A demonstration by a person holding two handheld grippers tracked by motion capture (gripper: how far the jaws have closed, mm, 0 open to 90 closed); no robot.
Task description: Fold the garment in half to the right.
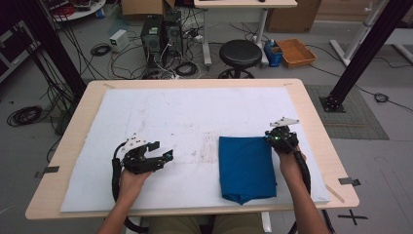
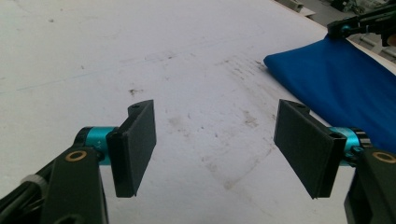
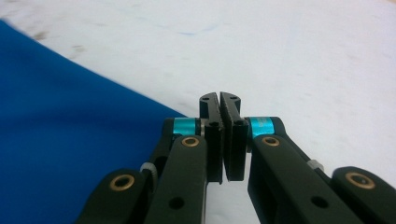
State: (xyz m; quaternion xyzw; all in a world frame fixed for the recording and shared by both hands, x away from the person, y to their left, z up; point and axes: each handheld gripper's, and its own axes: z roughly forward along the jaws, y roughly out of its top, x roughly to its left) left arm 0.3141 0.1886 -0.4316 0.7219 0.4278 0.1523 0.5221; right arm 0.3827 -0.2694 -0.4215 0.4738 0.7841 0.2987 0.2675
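Black flat-padded claw [image 3: 223,140], smooth folded blue cloth [image 1: 246,168]

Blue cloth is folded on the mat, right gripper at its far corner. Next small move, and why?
Probably lift the right gripper slightly to test its grip: its jaws look shut at the folded blue cloth's far right corner, but whether fabric is pinched isn't clear. The left gripper sits open, apart from it.

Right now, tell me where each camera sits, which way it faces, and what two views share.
High view: above the person's side, looking forward and down on the white-covered wooden table; both forearms, left gripper, right gripper.
Left gripper view: rides the left gripper, looking across the table; jaws open.
Right gripper view: rides the right gripper, low over the table; jaws shut.
Shared: the folded blue cloth.
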